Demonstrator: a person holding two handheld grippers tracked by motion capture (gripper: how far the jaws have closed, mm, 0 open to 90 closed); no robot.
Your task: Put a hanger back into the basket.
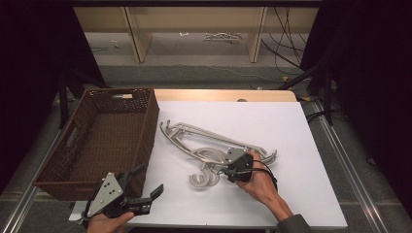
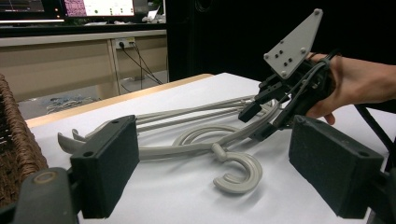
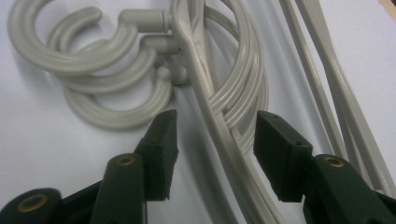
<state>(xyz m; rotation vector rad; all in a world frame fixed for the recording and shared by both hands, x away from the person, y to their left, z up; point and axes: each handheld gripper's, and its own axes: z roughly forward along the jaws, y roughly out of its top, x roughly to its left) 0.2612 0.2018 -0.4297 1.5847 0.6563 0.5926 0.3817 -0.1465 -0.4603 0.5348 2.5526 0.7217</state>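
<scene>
We see the right claw half open, straddling the hangers just below their hooks — the pads do not press yet, so nothing is held. The left claw waits wide open and empty beside the basket, probably the hangers' destination.

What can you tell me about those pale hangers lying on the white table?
The hangers are pale grey, plastic by the look, stacked flat in a loose pile on the white table beside the wicker basket. Three thick round hooks overlap at one end; slim curved arms fan out behind. The right hand-held gripper straddles one arm, its jaws apart and its pads not yet pressing on it.
</scene>
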